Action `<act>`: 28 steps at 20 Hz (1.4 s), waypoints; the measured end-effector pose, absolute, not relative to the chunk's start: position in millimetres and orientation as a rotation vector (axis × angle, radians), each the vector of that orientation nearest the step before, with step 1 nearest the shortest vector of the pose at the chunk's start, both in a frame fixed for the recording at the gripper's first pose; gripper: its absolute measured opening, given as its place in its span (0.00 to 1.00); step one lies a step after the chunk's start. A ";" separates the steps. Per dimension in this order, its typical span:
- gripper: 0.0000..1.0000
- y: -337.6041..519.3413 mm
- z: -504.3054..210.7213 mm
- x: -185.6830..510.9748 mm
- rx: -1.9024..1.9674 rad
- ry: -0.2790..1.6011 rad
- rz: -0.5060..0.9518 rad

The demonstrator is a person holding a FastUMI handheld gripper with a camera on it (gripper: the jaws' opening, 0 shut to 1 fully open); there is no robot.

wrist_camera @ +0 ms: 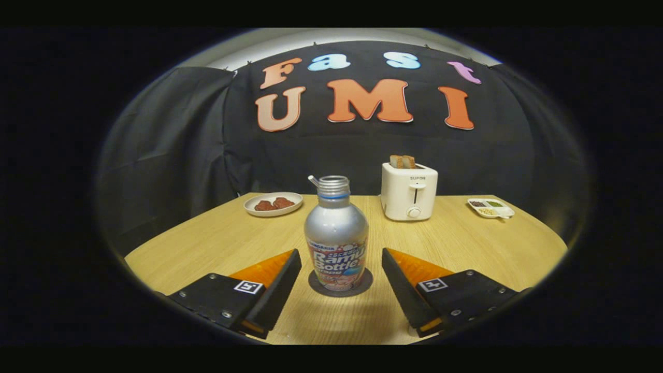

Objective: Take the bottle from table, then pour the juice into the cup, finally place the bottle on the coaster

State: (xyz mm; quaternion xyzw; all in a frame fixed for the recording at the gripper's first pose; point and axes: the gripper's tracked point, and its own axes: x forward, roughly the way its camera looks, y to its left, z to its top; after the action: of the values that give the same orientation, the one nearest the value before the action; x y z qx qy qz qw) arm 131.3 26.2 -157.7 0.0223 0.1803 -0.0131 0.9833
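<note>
An uncapped silver juice bottle point(336, 234) stands upright on a dark round coaster point(362, 284), its task's resting place, between the spread fingers of the gripper point(342, 259), neither touching it.

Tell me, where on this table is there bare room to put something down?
Bare wood lies between the plate and the bottle, and between the toaster and the small tray. It is crowded between the open gripper fingers, where the bottle stands on its coaster.
</note>
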 end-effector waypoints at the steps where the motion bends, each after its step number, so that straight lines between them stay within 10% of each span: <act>1: 0.93 25.4 -145.7 123.2 0.046 0.343 -0.020; 28: 0.93 -22.3 29.5 -40.3 0.001 -0.090 -0.089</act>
State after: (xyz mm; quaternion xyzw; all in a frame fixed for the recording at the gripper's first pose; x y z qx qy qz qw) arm -40.3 -22.3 29.5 0.0006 -0.0449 -0.0444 0.9980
